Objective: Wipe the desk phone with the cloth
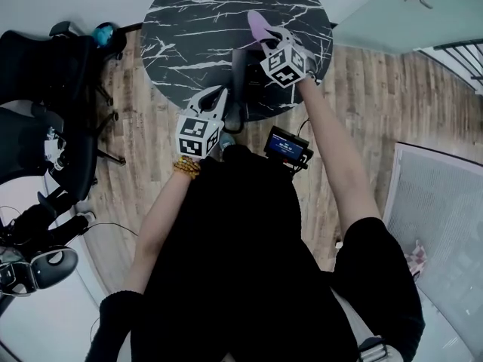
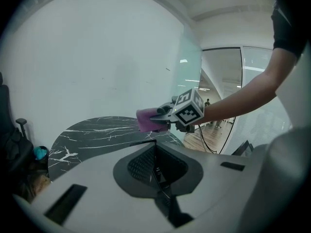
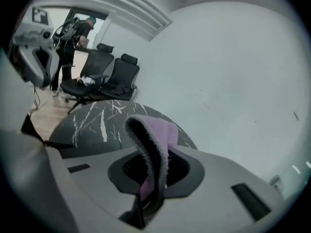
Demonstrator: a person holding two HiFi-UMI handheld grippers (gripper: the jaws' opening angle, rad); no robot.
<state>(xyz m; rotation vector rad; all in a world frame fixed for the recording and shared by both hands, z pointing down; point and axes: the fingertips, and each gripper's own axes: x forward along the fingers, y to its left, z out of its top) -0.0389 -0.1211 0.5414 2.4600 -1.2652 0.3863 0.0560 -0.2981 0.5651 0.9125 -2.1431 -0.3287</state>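
**Although the cloth is in hand, the phone is hard to pick out**

Since no view shows a desk phone plainly, its place is a guess. A dark shape [image 1: 238, 89] at the table's near edge, between the two grippers, may be it, but I cannot tell. The purple cloth [image 3: 154, 135] is pinched in the right gripper [image 1: 266, 36]. Its jaws are clamped on the lower fold, so the rest loops up and forward above the round black marble table [image 1: 196, 21]. The left gripper [image 1: 220, 96] hovers nearer the person, jaws pressed together with nothing between them.

To wipe well, I judge the right gripper should tip down so that a broad face of cloth, not the folded edge, meets the phone. The left gripper could brace the phone's body against sliding.

Office chairs [image 1: 45, 89] crowd the left side, well apart from the work. A small lit screen [image 1: 287, 146] with its cable hangs at the person's waist, near the table edge, and could snag a low sweep.
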